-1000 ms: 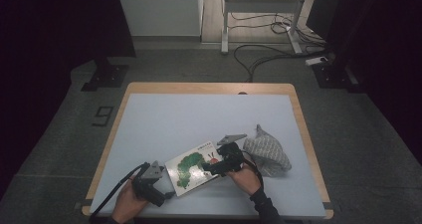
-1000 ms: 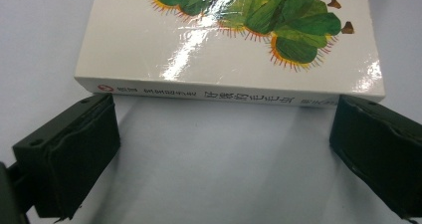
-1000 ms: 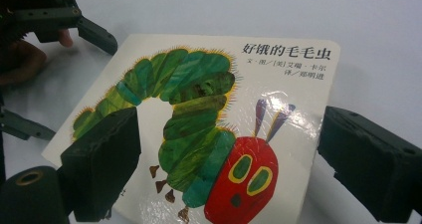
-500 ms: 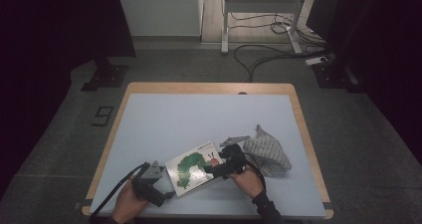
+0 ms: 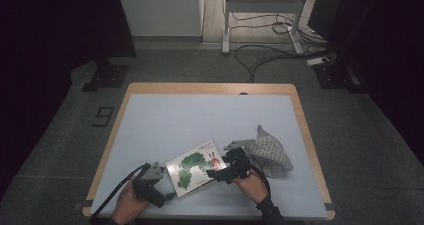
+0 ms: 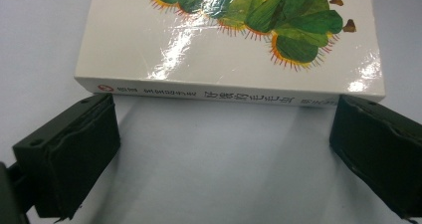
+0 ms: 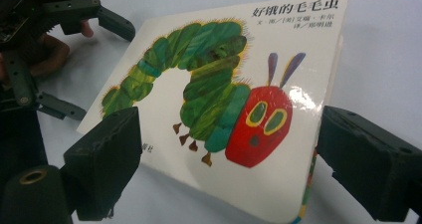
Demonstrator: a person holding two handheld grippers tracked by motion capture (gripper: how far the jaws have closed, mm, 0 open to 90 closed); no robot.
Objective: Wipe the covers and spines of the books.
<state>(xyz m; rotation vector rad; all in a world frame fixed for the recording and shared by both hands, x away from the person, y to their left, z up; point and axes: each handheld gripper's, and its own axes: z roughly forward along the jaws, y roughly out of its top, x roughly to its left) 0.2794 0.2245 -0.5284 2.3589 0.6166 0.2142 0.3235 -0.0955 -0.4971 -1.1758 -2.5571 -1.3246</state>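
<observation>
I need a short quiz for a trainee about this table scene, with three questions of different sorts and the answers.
1. True or false: the left tongs are shut on the spine of the picture book.
2. Multiple choice: what lies on the table to the right of the book? A) a grey patterned cloth bag B) a glass bottle C) a metal spoon
3. Fill in: on the book's cover, the caterpillar's body is green and its head is ____.

Key
1. False: in the left gripper view the open jaws stand apart just before the spine, one near each end.
2. A, the cloth bag.
3. Red, as the right gripper view shows between the open right tongs.
</observation>
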